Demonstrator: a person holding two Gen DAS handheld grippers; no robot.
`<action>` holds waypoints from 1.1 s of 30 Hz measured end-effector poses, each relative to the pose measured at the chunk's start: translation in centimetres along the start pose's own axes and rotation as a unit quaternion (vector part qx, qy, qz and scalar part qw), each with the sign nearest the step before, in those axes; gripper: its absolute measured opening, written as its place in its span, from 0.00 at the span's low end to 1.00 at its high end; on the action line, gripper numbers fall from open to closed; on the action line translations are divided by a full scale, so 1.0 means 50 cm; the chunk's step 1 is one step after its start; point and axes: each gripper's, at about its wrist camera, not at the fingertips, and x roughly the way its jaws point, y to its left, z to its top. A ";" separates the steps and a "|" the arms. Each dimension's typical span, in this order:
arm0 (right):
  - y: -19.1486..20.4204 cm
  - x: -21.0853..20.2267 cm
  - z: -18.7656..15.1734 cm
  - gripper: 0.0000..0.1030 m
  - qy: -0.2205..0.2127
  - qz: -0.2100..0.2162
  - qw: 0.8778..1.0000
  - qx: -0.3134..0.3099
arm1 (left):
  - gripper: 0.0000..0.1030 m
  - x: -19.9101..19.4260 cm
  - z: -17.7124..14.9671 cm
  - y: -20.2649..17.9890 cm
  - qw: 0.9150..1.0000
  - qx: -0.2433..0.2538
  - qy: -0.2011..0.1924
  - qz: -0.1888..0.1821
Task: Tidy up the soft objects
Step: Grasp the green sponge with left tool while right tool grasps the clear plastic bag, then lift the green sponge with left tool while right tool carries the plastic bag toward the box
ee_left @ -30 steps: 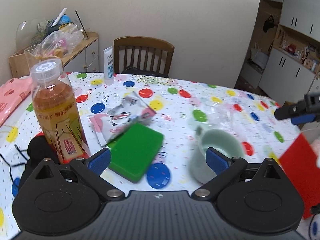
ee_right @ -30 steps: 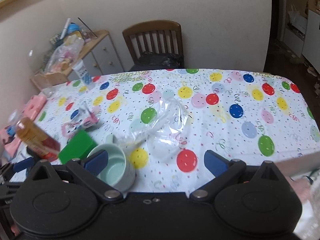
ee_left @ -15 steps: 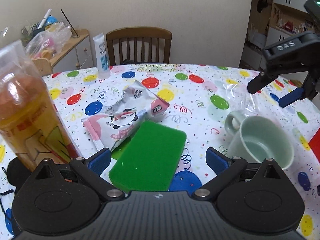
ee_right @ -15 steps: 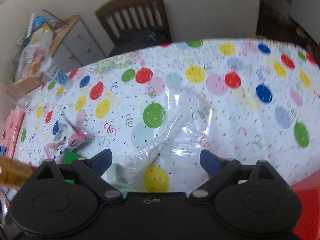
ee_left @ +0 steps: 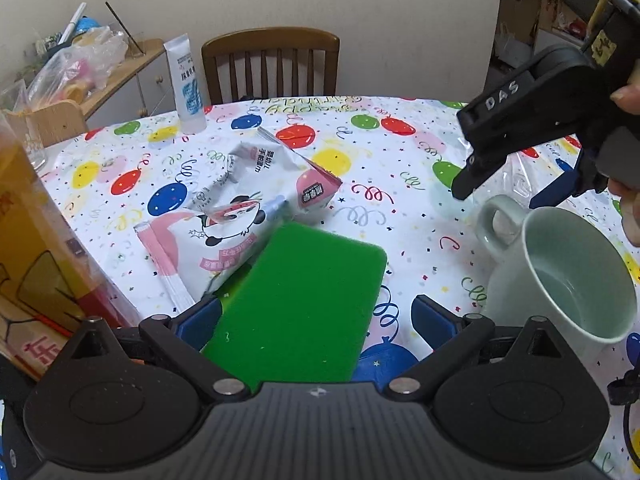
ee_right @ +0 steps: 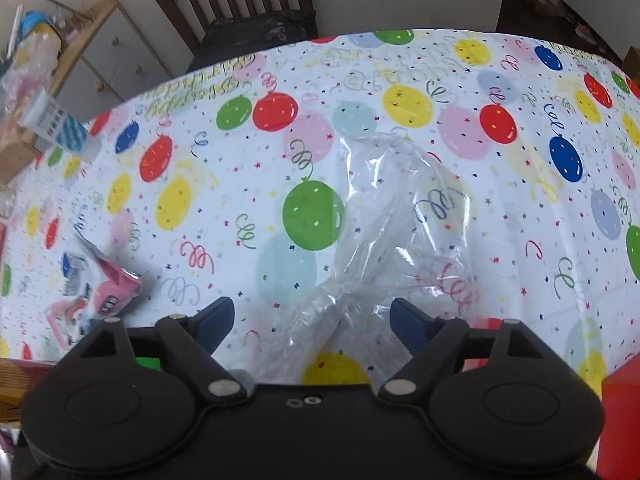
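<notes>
Sponge (ee_left: pixel 298 308), green and flat on the counter (ee_left: pixel 404 216), now large between the spread jaws of the left gripper (ee_left: pixel 316 320), pads clear of it on both sides, where a second ago it lay further ahead and the bottle (ee_left: pixel 36 264) stood whole at left. Beside it, touching its far corner, wipes packet (ee_left: pixel 240 216); to the right, pale mug (ee_left: pixel 560 276), nearer than before. Clear plastic bag (ee_right: pixel 392 240) crumpled ahead of the right gripper (ee_right: pixel 312 320), its twisted neck between jaws just narrowed yet apart and untouching, seen from closer and steeper than earlier.
</notes>
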 end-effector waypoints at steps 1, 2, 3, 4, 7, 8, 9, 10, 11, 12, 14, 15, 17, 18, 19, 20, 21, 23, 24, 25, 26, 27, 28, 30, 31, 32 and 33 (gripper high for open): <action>0.003 0.006 0.000 0.80 0.002 -0.006 1.000 -0.004 | 0.98 0.003 0.001 -0.001 1.000 0.000 0.002 0.001; 0.005 0.012 0.000 0.80 0.006 -0.011 1.000 -0.006 | 0.98 0.006 0.001 -0.001 1.000 0.000 0.003 0.001; 0.006 0.017 -0.001 0.78 0.009 -0.014 1.000 -0.007 | 0.98 0.009 0.002 0.000 1.000 -0.001 0.005 0.000; 0.006 0.021 -0.001 0.75 0.011 -0.015 1.000 -0.008 | 0.98 0.011 0.002 0.000 1.000 -0.003 0.006 -0.001; 0.009 0.027 -0.003 0.69 0.008 -0.025 1.000 -0.009 | 0.95 0.014 0.003 0.002 1.000 -0.009 0.006 0.001; 0.011 0.029 -0.004 0.68 0.007 -0.028 1.000 -0.012 | 0.93 0.017 0.004 0.003 1.000 -0.011 0.008 0.003; 0.012 0.030 -0.005 0.65 0.007 -0.031 0.999 -0.015 | 0.88 0.019 0.005 0.006 1.000 -0.014 0.010 0.007; 0.013 0.031 -0.006 0.62 0.005 -0.034 0.999 -0.018 | 0.82 0.021 0.005 0.008 1.000 -0.018 0.012 0.011; 0.014 0.031 -0.007 0.61 0.004 -0.037 0.999 -0.020 | 0.82 0.023 0.006 0.012 1.000 -0.023 0.014 0.012; 0.015 0.031 -0.007 0.58 0.001 -0.040 0.999 -0.023 | 0.82 0.022 0.007 0.015 0.999 -0.029 0.013 0.009; 0.017 0.030 -0.008 0.51 -0.003 -0.042 0.999 -0.027 | 0.80 0.021 0.007 0.015 0.999 -0.031 0.012 0.010; 0.018 0.029 -0.009 0.46 -0.006 -0.043 0.999 -0.028 | 0.79 0.021 0.007 0.014 0.999 -0.029 0.011 0.011; 0.018 0.026 -0.011 0.38 -0.012 -0.044 0.998 -0.032 | 0.78 0.019 0.005 0.014 0.999 -0.030 0.009 0.011; 0.018 0.024 -0.012 0.36 -0.014 -0.043 0.998 -0.034 | 0.77 0.018 0.005 0.015 0.999 -0.033 0.008 0.010; 0.017 0.023 -0.013 0.35 -0.017 -0.041 0.998 -0.036 | 0.76 0.017 0.005 0.017 0.999 -0.037 0.007 0.009; 0.015 0.021 -0.014 0.33 -0.018 -0.039 0.998 -0.038 | 0.76 0.017 0.005 0.019 0.999 -0.040 0.007 0.007; 0.013 0.019 -0.014 0.32 -0.019 -0.037 0.998 -0.038 | 0.76 0.016 0.006 0.020 0.999 -0.043 0.007 0.005; 0.008 0.013 -0.013 0.29 -0.025 -0.032 0.998 -0.039 | 0.75 0.012 0.008 0.020 0.999 -0.044 0.003 0.004; 0.004 0.008 -0.011 0.29 -0.030 -0.030 0.998 -0.037 | 0.75 0.009 0.009 0.020 0.999 -0.044 0.000 0.003; 0.001 0.002 -0.009 0.28 -0.035 -0.028 0.998 -0.037 | 0.75 0.006 0.011 0.019 0.999 -0.045 -0.002 0.002; -0.002 -0.004 -0.007 0.28 -0.039 -0.027 0.998 -0.037 | 0.75 0.003 0.013 0.017 0.999 -0.045 -0.004 0.001; -0.006 -0.011 -0.005 0.28 -0.044 -0.026 0.998 -0.037 | 0.75 -0.001 0.016 0.016 0.999 -0.045 -0.007 0.001; -0.011 -0.019 -0.003 0.28 -0.049 -0.025 0.998 -0.036 | 0.75 -0.004 0.019 0.014 0.999 -0.045 -0.008 0.002; -0.023 -0.034 0.001 0.28 -0.055 -0.023 0.998 -0.033 | 0.75 -0.013 0.026 0.012 0.999 -0.048 -0.011 0.000; -0.030 -0.043 0.003 0.28 -0.059 -0.022 0.998 -0.031 | 0.75 -0.018 0.030 0.012 0.999 -0.050 -0.014 -0.002; -0.037 -0.052 0.004 0.28 -0.063 -0.020 0.997 -0.030 | 0.75 -0.024 0.035 0.010 0.999 -0.050 -0.016 -0.002; -0.043 -0.061 0.004 0.28 -0.065 -0.018 0.997 -0.031 | 0.75 -0.030 0.040 0.009 0.999 -0.050 -0.018 -0.003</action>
